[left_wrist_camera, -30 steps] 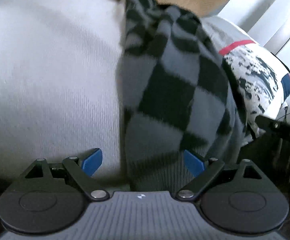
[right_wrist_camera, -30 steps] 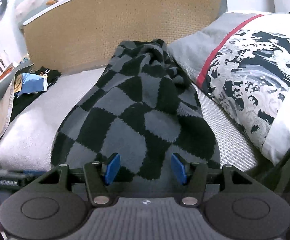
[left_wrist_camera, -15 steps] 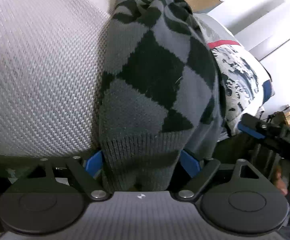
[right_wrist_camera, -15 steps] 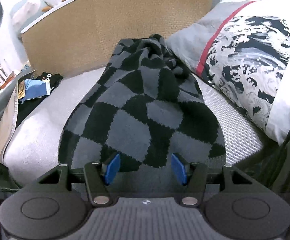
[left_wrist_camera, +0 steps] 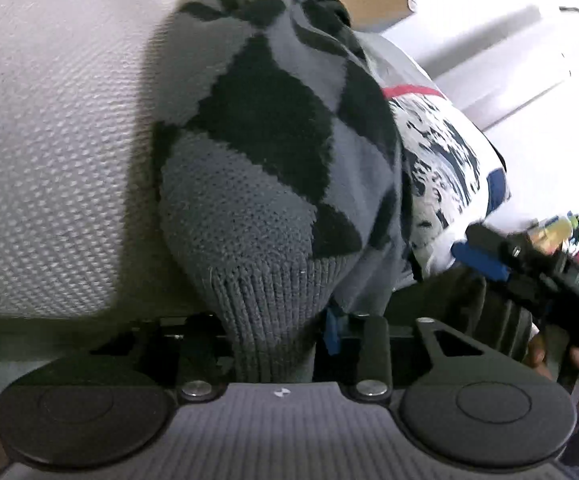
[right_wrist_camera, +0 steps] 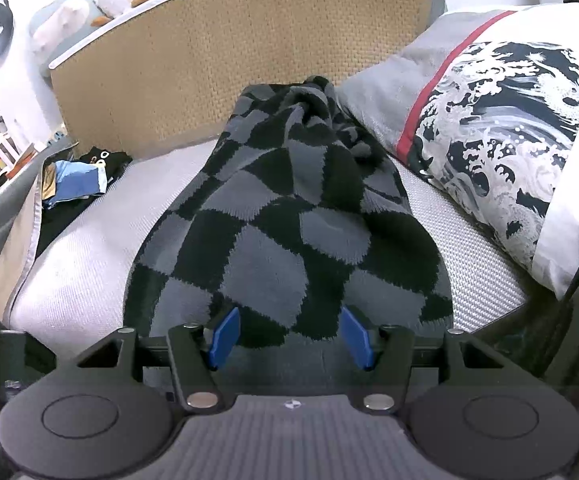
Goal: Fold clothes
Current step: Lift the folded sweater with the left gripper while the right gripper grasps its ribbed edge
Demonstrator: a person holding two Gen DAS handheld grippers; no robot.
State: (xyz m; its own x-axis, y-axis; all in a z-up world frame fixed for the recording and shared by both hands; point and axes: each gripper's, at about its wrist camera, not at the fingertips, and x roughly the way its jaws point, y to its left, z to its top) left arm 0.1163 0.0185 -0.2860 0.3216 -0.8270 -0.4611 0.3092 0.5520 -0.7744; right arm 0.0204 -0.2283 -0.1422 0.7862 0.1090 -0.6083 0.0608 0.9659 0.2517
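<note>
Since a second ago your left gripper [left_wrist_camera: 273, 336] has dropped onto the checkered sweater's [right_wrist_camera: 289, 224] ribbed hem [left_wrist_camera: 273, 312], jaws closing around it. Your right gripper [right_wrist_camera: 289, 338] stands open at the sweater's 6 o'clock edge on the mattress [right_wrist_camera: 81, 256].

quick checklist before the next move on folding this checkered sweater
1. Ribbed hem of the checkered sweater sits between the left gripper jaws, which are closing: ok.
2. Left grip fully firm on the hem: cannot tell, the knit hides one pad.
3. Right gripper has hold of the sweater's near edge: not ok, its jaws stand open with the knit between them, pads apart from it.
4. Bare mattress beside the sweater to fold onto: ok.
5. Patterned pillow clear of the sweater: not ok, the sweater's far end lies against it.
6. Sweater spread flat: not ok, bunched near the headboard.
</note>
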